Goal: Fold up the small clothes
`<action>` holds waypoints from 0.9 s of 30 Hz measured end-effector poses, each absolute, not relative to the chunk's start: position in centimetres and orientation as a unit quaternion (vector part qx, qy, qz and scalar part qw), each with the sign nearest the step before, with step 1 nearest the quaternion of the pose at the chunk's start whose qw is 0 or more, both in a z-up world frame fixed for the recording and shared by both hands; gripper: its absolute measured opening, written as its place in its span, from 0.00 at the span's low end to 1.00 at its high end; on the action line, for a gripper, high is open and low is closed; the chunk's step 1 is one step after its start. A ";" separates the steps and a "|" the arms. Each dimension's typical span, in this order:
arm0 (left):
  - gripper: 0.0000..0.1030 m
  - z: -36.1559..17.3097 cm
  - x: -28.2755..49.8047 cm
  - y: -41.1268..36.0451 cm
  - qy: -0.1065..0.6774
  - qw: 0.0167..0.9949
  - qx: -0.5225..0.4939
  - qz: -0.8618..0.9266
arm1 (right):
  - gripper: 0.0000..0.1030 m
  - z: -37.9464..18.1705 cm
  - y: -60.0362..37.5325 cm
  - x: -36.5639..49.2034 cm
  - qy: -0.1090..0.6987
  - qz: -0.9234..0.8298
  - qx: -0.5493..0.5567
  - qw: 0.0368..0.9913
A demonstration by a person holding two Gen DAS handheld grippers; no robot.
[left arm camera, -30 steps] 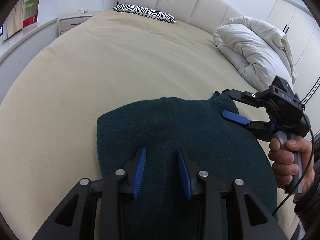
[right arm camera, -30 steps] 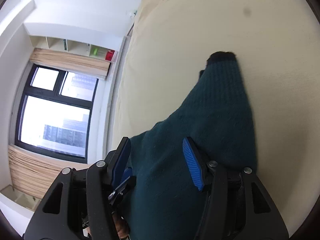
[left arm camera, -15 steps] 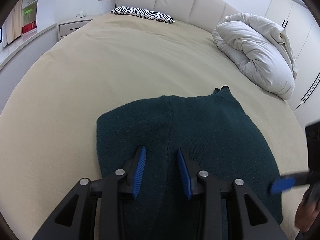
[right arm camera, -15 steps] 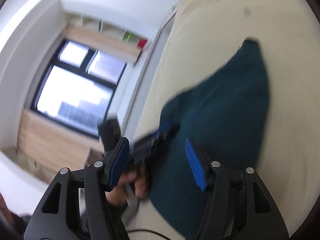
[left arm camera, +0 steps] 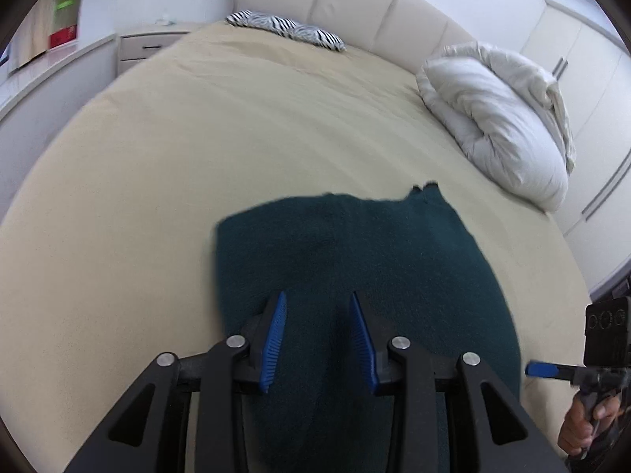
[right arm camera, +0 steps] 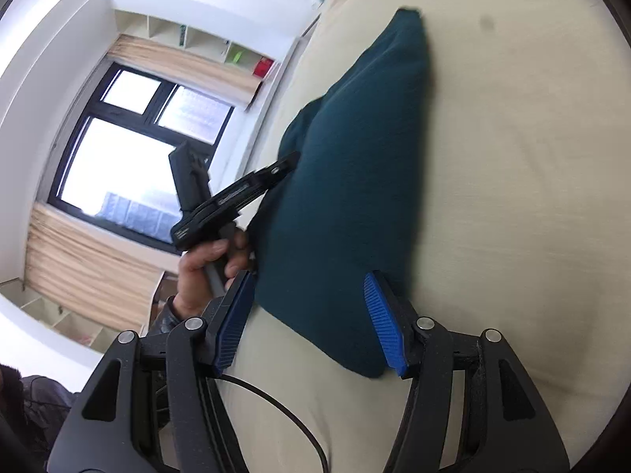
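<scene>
Beige bed (left arm camera: 197, 149), dark green knit (left arm camera: 355, 244) lying folded flat. Right gripper (right arm camera: 311, 323) withdrawn off it since a second ago, opening, nothing clamped; left gripper (left arm camera: 317, 335) opening too, gripping nothing. Fold seemingly finished.

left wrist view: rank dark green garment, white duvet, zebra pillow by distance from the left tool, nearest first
1. dark green garment: directly under and ahead of the left tool, whose jaws are opening with nothing pinched between them.
2. white duvet: bundled at the right edge of the bed, farther up.
3. zebra pillow: by the headboard, far end, left of centre.
</scene>
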State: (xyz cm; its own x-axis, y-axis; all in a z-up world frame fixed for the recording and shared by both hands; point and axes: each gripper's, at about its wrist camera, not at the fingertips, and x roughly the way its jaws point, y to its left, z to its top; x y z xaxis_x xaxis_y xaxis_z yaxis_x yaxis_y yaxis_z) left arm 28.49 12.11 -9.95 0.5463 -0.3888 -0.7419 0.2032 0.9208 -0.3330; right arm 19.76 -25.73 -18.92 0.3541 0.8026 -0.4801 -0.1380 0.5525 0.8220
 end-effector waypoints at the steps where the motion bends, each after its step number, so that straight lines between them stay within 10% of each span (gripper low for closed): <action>1: 0.46 -9.5 27.8 12.9 0.438 0.876 -0.113 -0.166 | 0.72 -18.6 -26.9 19.4 0.465 0.300 0.353 0.754; 3: 0.50 -9.2 26.3 15.2 0.433 0.875 -0.146 -0.160 | 0.86 -17.9 -28.3 19.3 0.448 0.274 0.359 0.772; 14: 0.57 -13.5 25.7 19.6 0.499 0.794 -0.287 -0.194 | 0.86 -20.1 -27.9 25.4 0.494 0.275 0.378 0.733; 27: 0.57 -14.9 28.7 17.9 0.564 0.709 -0.341 -0.252 | 0.70 -21.3 -25.4 27.8 0.527 0.297 0.369 0.706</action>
State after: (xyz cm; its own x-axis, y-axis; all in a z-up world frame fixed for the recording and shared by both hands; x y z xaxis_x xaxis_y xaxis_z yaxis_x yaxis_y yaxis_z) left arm 28.67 17.86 -14.90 0.2368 -0.7409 -0.6285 -0.0276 0.6415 -0.7666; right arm 27.79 -25.37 -21.28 0.2687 0.8079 -0.5245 -0.0316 0.5516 0.8335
